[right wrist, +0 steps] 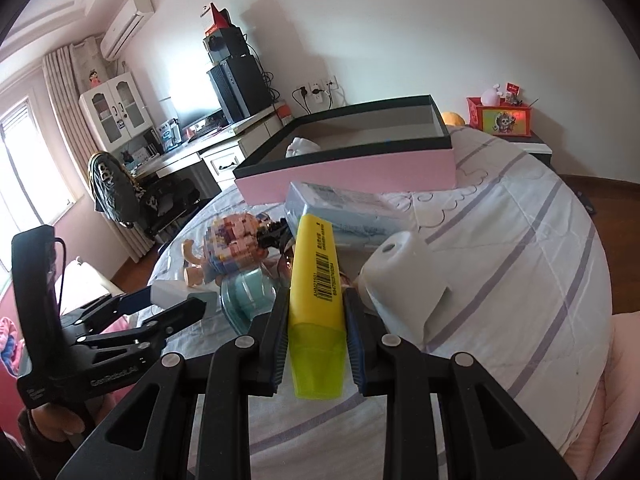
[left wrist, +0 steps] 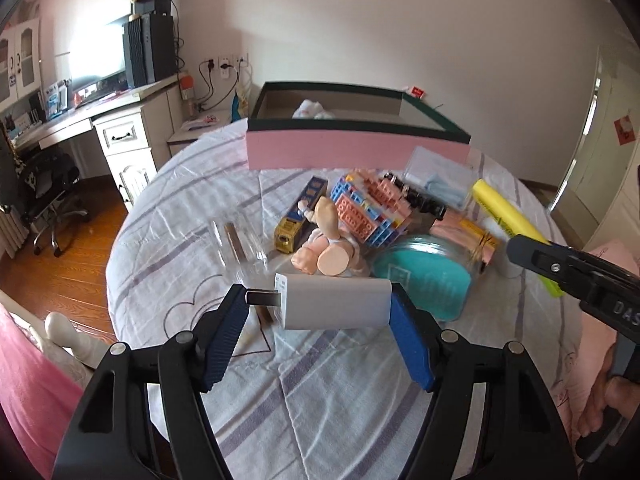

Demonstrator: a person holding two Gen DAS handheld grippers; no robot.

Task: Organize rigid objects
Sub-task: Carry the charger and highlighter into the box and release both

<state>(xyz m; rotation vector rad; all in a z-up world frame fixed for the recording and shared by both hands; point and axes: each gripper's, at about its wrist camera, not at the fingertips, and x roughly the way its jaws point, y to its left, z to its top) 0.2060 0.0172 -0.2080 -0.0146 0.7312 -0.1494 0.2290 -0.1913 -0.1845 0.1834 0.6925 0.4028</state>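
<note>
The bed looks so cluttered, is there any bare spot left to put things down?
Yes. The striped sheet is bare in front of the pile, and again right of the white roll. The pink box holds only one small white thing. It is crowded between the box and the teal jar.

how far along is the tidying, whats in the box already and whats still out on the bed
Barely started. The pink box holds only one small white item. In hand: the left gripper clamps a white charger, and the right gripper clamps a yellow highlighter. Still out on the bedspread: doll, brick model, teal-lidded jar, clear packet, white cylinder.
</note>
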